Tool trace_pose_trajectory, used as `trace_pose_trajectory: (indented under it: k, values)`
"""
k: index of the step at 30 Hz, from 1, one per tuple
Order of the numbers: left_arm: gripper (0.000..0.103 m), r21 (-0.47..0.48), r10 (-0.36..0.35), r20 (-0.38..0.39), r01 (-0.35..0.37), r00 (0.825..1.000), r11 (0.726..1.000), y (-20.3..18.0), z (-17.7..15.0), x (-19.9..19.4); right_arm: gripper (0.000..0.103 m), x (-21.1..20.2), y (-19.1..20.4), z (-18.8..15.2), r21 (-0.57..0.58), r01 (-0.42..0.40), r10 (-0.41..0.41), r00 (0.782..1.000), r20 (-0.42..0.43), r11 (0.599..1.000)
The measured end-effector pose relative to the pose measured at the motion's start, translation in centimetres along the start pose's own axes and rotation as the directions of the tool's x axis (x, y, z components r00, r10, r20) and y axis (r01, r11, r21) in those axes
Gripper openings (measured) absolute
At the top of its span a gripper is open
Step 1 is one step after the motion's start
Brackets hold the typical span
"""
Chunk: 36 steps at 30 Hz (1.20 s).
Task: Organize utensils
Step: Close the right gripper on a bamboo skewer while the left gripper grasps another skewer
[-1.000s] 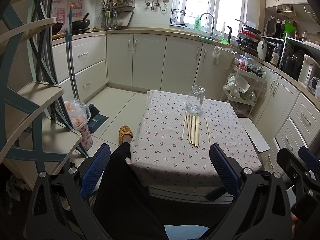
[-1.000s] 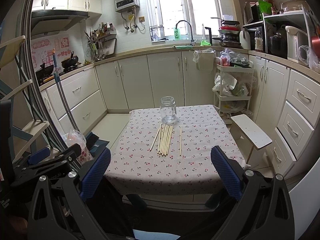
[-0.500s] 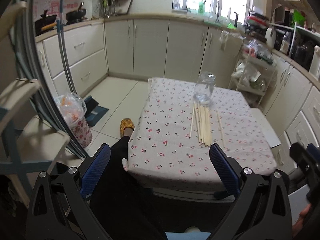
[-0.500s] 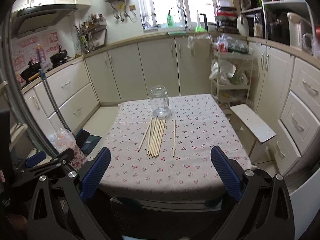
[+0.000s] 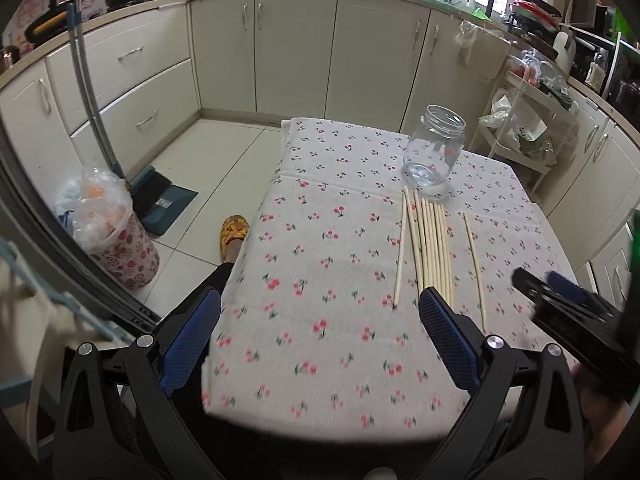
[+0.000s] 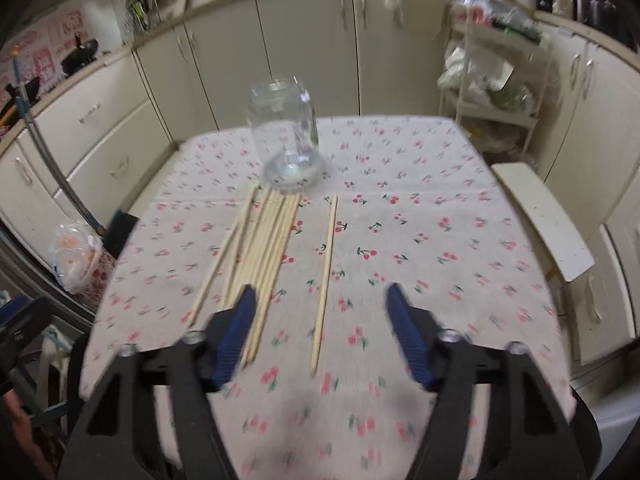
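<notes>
Wooden chopsticks [image 6: 264, 256] are lying mid-table before the glass jar [image 6: 286, 132]; right gripper [image 6: 320, 320], jaws closing on nothing, is approaching the lone stick [image 6: 325, 276]; left gripper [image 5: 320, 320] is hovering spread. Next: pinching it squarely.

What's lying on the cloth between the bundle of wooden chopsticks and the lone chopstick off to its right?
Nothing: between the bundle of pale wooden chopsticks and the lone wooden chopstick only bare cherry-print tablecloth shows, clearest in the right wrist view.
</notes>
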State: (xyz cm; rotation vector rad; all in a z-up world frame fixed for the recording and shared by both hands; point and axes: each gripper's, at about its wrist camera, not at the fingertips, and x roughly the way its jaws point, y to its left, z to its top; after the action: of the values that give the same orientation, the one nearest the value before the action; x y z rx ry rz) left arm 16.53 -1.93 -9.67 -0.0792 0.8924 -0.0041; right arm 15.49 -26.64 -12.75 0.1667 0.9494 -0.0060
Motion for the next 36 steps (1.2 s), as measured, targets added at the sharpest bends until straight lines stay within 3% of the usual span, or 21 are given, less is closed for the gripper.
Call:
trace_pose_trajectory:
  k: [10, 18, 25, 30, 36]
  values:
    - [0.095, -0.011, 0.008, -0.036, -0.008, 0.999, 1.000, -0.7, 2.8, 5.8, 0.028, 9.2, -0.3, 4.1, -0.033, 0.011, -0.014, 0.996, -0.091, 0.999]
    - [0.095, 0.020, 0.001, -0.024, 0.000, 1.000, 1.000, -2.0, 4.5, 8.9, 0.010, 11.1, 0.3, 4.6, -0.108, 0.015, -0.025, 0.995, -0.094, 0.994]
    - [0.095, 0.103, -0.041, -0.050, 0.046, 0.998, 0.994, -6.0, 6.3, 13.6, 0.006, 10.9, -0.8, 4.5, -0.130, -0.024, 0.014, 0.996, -0.084, 0.991]
    - [0.085, 0.117, -0.076, -0.079, 0.084, 0.994, 0.990, -8.8, 7.5, 16.6, 0.006, 10.7, -1.4, 4.2, -0.118, -0.060, 0.052, 0.996, -0.073, 0.991]
    - [0.067, 0.130, -0.060, -0.102, 0.073, 0.993, 0.989, -10.2, 8.3, 19.5, 0.006, 10.7, -2.2, 4.2, -0.075, -0.111, 0.106, 0.992, -0.067, 0.991]
